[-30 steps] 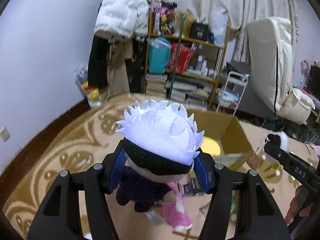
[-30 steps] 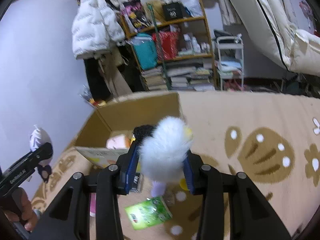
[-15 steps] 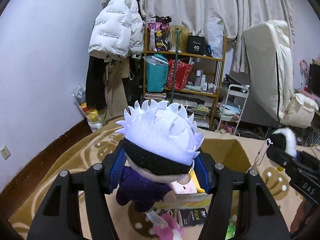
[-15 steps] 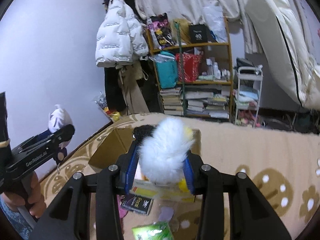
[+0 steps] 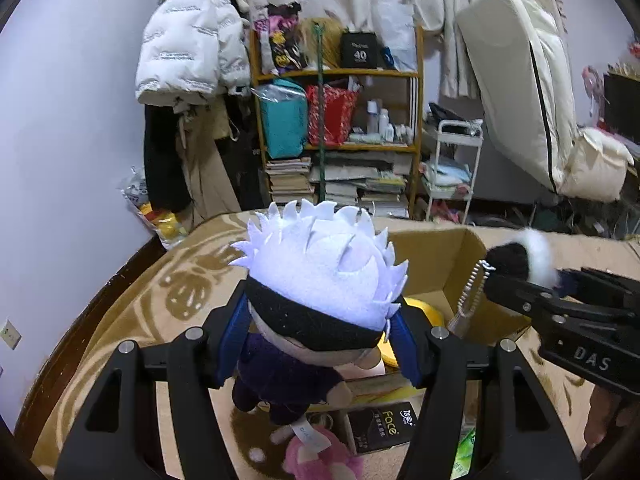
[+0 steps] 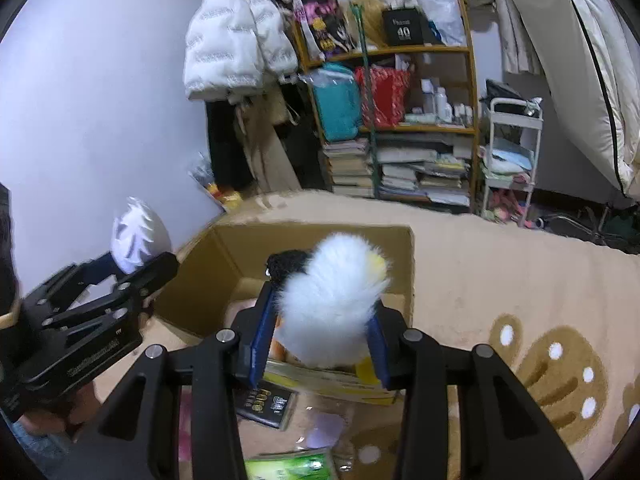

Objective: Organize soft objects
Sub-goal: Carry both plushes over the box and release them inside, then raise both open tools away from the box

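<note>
My left gripper (image 5: 320, 344) is shut on a plush doll (image 5: 316, 280) with spiky white hair, a black blindfold and a dark purple body, held in the air near the left front of an open cardboard box (image 5: 432, 264). My right gripper (image 6: 320, 336) is shut on a fluffy white plush (image 6: 332, 304) with a black top and yellow bits, held over the box (image 6: 320, 240). The right gripper with its plush also shows in the left wrist view (image 5: 520, 264). The left gripper's doll shows in the right wrist view (image 6: 136, 240).
The box holds yellow and pink items. On the patterned rug (image 6: 520, 280) lie a pink plush (image 5: 320, 456), a black packet (image 5: 380, 428) and a green packet (image 6: 292, 466). A cluttered shelf (image 5: 340, 120), a white cart (image 5: 452, 168) and a leaning mattress (image 5: 520, 80) stand behind.
Both grippers have tilted back down toward the box and moved closer to it, still holding their plush toys. The right gripper now sits over the box opening.
</note>
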Demonstrator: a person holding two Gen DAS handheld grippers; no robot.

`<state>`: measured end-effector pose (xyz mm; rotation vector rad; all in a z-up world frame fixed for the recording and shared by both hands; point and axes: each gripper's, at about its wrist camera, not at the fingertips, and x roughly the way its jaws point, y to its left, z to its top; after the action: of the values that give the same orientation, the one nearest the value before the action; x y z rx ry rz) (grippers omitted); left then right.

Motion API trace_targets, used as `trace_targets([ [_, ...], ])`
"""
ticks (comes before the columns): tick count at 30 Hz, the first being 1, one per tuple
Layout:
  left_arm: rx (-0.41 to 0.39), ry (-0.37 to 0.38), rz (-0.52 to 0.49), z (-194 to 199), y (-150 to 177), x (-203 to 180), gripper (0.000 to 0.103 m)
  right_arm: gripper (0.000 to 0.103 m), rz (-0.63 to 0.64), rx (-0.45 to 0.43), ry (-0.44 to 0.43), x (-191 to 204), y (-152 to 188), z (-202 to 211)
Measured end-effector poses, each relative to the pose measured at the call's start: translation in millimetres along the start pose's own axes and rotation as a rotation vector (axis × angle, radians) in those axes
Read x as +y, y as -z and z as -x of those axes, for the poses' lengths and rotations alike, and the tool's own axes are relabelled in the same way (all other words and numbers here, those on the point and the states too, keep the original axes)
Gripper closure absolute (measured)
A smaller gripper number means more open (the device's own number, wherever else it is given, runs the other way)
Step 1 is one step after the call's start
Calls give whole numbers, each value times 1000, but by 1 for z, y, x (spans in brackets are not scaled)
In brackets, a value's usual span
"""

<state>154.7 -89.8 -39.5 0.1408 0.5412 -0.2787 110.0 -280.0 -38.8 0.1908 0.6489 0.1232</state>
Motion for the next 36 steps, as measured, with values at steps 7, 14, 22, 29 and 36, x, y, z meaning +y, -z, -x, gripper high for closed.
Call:
trace_targets([
  [7, 37, -32, 12, -23, 9, 0, 38, 58, -4, 53, -8, -8, 7, -19],
  [14, 70, -35, 25, -25, 11, 1, 28, 56, -2, 90, 13, -13, 20, -34],
  [22, 85, -23, 55, -20, 12, 11, 16, 52, -16, 72, 44, -19, 15, -28],
  [29, 82, -45, 24, -13, 11, 10, 9, 44, -33, 61, 33, -25, 13, -28],
  [36, 61, -49, 13, 9, 9, 11, 5, 30, 3, 21, 23, -17, 12, -10],
])
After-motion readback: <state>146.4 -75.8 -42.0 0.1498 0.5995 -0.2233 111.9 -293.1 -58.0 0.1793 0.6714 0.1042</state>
